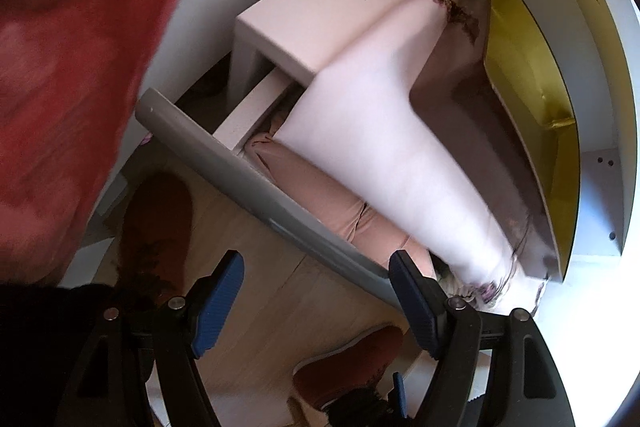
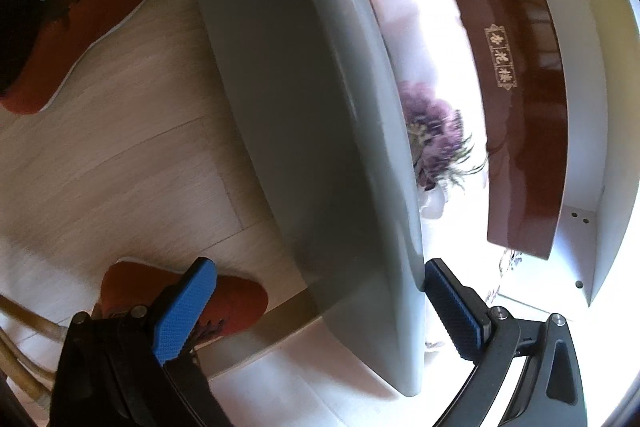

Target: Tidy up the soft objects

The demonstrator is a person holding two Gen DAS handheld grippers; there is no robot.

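A grey-fronted drawer (image 1: 240,179) stands pulled out. In it lie a folded white cloth (image 1: 360,147) with purple flower print, blurred, and a pink cloth (image 1: 312,187) beneath it. My left gripper (image 1: 316,303) hangs open over the drawer front, holding nothing. In the right wrist view the drawer front (image 2: 312,107) runs up between the fingers of my open right gripper (image 2: 318,307). Its right pad (image 2: 452,307) is close against the panel's inner side, while the left pad (image 2: 184,311) stands well off it. The flowered cloth (image 2: 436,135) shows just behind the panel.
A glossy brown box (image 2: 520,107) with a gold inside (image 1: 532,107) stands in the drawer beside the cloths. Red fleecy fabric (image 1: 72,67) fills the left. Red slippers (image 2: 80,35) (image 2: 224,299) rest on the pale wood floor (image 2: 140,167). A white shelf (image 1: 320,19) sits above the drawer.
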